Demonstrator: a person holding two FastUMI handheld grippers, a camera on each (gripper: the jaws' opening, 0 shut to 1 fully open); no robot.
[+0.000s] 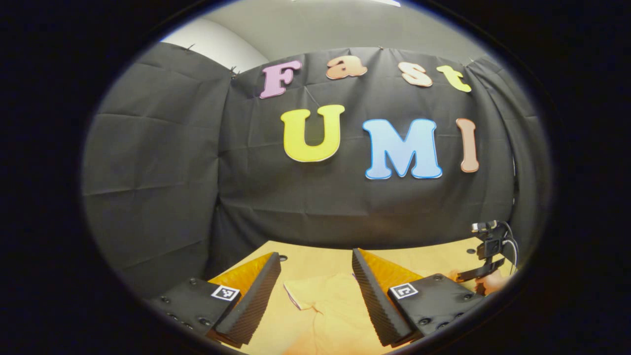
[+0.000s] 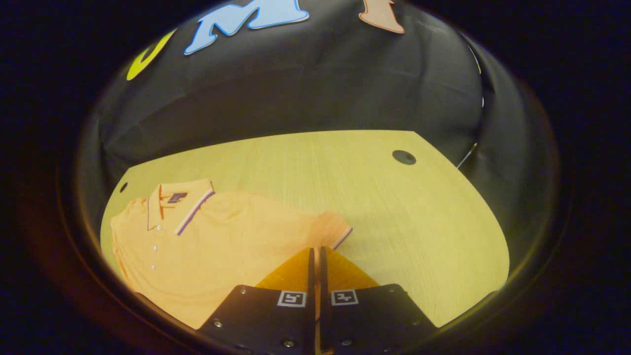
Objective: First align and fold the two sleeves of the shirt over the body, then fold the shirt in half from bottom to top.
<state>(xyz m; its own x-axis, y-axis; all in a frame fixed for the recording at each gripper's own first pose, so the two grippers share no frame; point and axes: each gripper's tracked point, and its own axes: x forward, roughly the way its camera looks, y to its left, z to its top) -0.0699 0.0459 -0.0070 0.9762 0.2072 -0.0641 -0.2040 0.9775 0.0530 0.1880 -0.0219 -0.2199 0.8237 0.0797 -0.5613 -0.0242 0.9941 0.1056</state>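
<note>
An orange polo shirt (image 2: 222, 246) lies flat on the wooden table (image 2: 394, 207), buttons up, with its collar (image 2: 180, 202) at the far left of the right gripper view. One short sleeve (image 2: 335, 229) points right, just beyond my right gripper (image 2: 316, 250). That gripper is shut, its fingers side by side over the sleeve's near edge; I cannot tell whether cloth is pinched. My left gripper (image 1: 315, 261) is open above the table (image 1: 305, 261), and part of the shirt (image 1: 320, 301) lies below the gap. The right gripper (image 1: 485, 256) and the hand (image 1: 490, 282) holding it show at far right.
The table has round cable holes (image 2: 403, 157) near its far corners, another at the left (image 2: 123, 187). Black cloth walls close the booth behind and on both sides. Bare tabletop stretches right of the shirt (image 2: 434, 246).
</note>
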